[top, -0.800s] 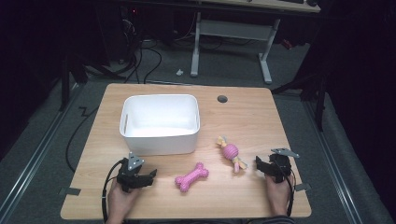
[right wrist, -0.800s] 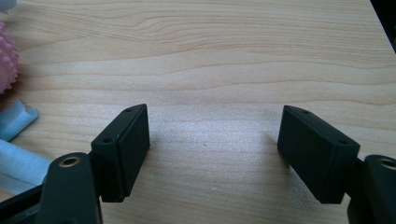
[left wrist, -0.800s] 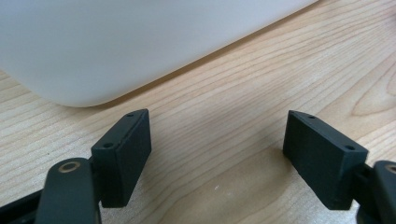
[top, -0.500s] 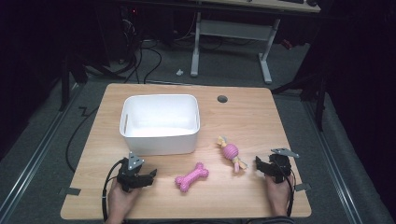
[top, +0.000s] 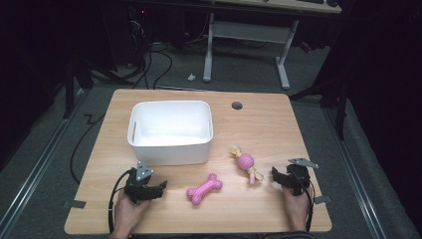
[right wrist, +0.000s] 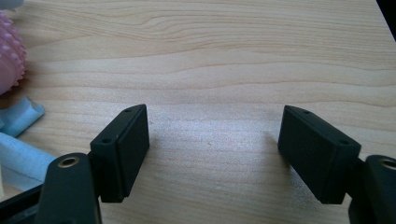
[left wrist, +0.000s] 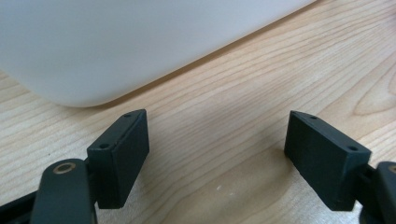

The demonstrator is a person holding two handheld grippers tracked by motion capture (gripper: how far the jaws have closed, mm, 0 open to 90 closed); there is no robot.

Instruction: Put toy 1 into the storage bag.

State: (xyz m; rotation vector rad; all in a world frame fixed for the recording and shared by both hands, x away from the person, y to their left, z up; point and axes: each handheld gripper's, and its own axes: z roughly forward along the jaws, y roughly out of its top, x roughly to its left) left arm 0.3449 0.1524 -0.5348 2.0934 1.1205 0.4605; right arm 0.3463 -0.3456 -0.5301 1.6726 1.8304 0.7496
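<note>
A white plastic bin [top: 171, 130] stands on the wooden table [top: 259, 124], left of centre. A pink bone toy [top: 204, 188] lies in front of it. To the right lies a pink spiky ball on a rope [top: 245, 163]. My left gripper [top: 155, 189] rests near the front left, open, pointing right, with nothing between its jaws; the left gripper view [left wrist: 217, 154] shows the bin's wall [left wrist: 140, 42] just ahead. My right gripper [top: 279, 178] sits open at the front right, empty [right wrist: 212, 154], with the spiky ball [right wrist: 9, 60] at its left.
A round cable hole [top: 237, 105] sits in the table behind the bin. Beyond the table, a desk frame [top: 244, 35] and cables [top: 149, 59] lie on the dark floor. Bare wood stretches across the right half of the table.
</note>
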